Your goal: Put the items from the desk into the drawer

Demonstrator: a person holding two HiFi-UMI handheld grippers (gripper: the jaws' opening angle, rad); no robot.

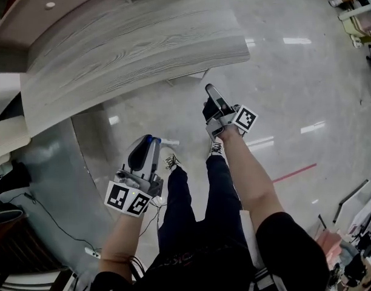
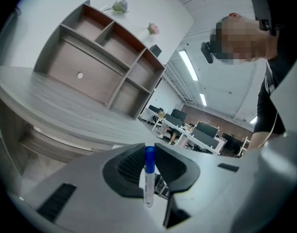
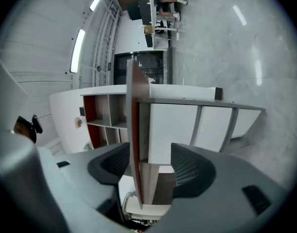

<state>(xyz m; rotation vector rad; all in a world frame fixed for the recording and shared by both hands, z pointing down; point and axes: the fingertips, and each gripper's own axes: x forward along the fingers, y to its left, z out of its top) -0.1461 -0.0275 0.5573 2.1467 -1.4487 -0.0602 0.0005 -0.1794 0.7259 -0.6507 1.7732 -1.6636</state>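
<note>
In the left gripper view my left gripper (image 2: 149, 160) is shut on a white marker pen with a blue cap (image 2: 149, 178), which stands upright between the pads. In the head view that left gripper (image 1: 147, 148) hangs at the lower left, below the curved grey wooden desk (image 1: 131, 41), with the blue cap (image 1: 148, 139) showing at its tip. My right gripper (image 1: 213, 99) is lower right of the desk's corner. In its own view the right gripper (image 3: 149, 165) stands open with nothing between the jaws. A shelf unit (image 2: 105, 67) on the desk has a panel with a round knob (image 2: 79, 75).
The person's legs (image 1: 197, 205) and the glossy floor (image 1: 294, 90) lie under both grippers. Cables and a power strip (image 1: 91, 253) lie on the floor at the lower left. Office desks and chairs (image 2: 197, 135) stand far behind. The desk's edge (image 3: 135, 144) faces the right gripper.
</note>
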